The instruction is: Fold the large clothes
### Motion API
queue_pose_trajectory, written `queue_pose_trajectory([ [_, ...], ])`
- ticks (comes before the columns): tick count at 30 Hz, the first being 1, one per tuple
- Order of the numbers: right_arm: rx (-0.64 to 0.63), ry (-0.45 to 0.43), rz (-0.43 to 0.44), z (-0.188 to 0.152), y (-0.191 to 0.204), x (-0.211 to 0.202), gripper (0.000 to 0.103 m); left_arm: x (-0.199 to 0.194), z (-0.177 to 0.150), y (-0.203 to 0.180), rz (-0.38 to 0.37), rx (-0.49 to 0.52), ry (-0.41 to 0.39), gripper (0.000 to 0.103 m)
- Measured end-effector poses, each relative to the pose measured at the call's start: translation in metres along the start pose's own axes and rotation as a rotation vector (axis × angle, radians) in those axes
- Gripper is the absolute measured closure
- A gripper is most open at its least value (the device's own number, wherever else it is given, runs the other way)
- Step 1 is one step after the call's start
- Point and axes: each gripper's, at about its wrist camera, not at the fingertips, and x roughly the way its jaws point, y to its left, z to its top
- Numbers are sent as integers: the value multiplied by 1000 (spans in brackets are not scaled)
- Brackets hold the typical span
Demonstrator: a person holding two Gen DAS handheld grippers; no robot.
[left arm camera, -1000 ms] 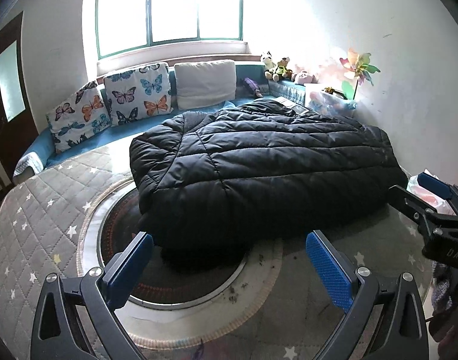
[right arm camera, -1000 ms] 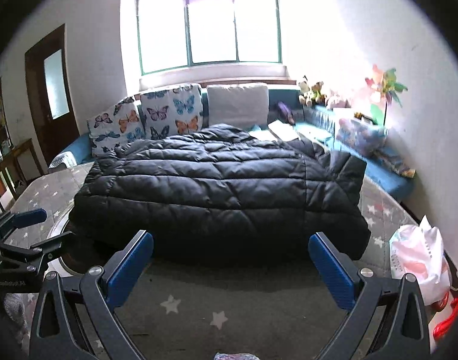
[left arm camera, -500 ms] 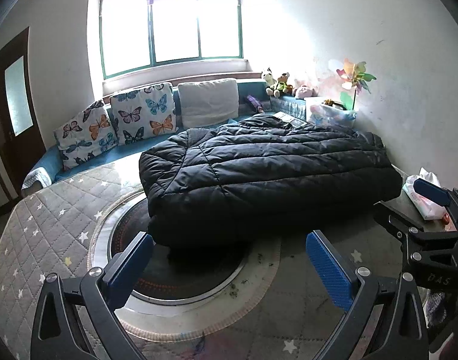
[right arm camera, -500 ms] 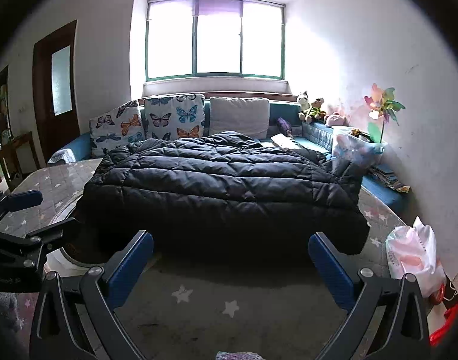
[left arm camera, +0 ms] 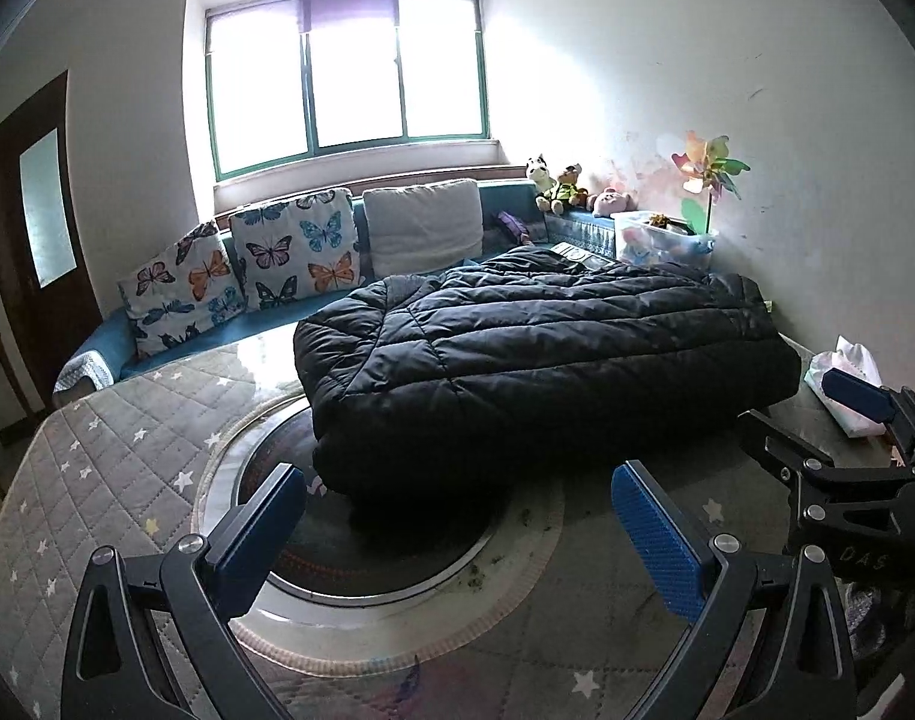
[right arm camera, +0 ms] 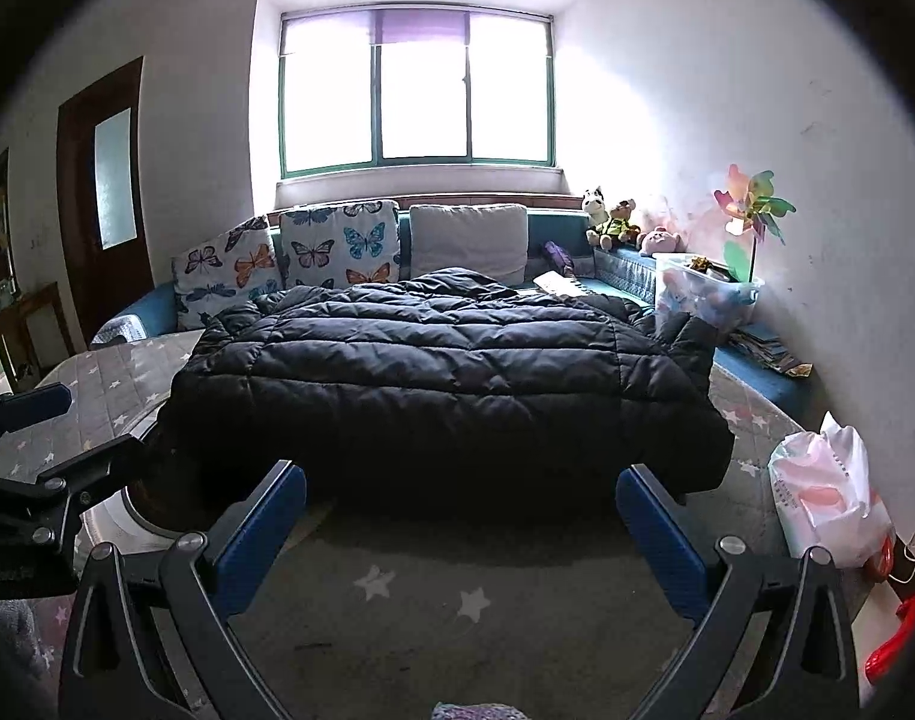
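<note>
A large black quilted down jacket (left arm camera: 535,354) lies folded in a thick flat bundle on the round table covered by a grey star-patterned cloth (left arm camera: 97,480). It also fills the middle of the right wrist view (right arm camera: 445,384). My left gripper (left arm camera: 457,522) is open and empty, held just short of the jacket's near edge. My right gripper (right arm camera: 460,522) is open and empty, also short of the jacket's near edge. The right gripper shows at the right edge of the left wrist view (left arm camera: 847,456), and the left gripper at the left edge of the right wrist view (right arm camera: 37,468).
A round glass turntable (left arm camera: 361,576) sits in the table's middle, partly under the jacket. A pink-and-white plastic bag (right arm camera: 829,498) lies at the table's right edge. A blue sofa with butterfly cushions (right arm camera: 337,246) stands behind, with a clear toy box (right arm camera: 706,294) and pinwheel at the right.
Both grippers have drawn back and risen from the jacket, so it looks smaller and farther. The jacket has not moved. Both jaws stay open.
</note>
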Motion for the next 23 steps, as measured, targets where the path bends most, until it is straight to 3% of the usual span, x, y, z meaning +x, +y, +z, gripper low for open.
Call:
queue_pose_trajectory([
  [23,13,16,4,-2,-3,1,0,7,-8,-7,-19,13,5,0],
])
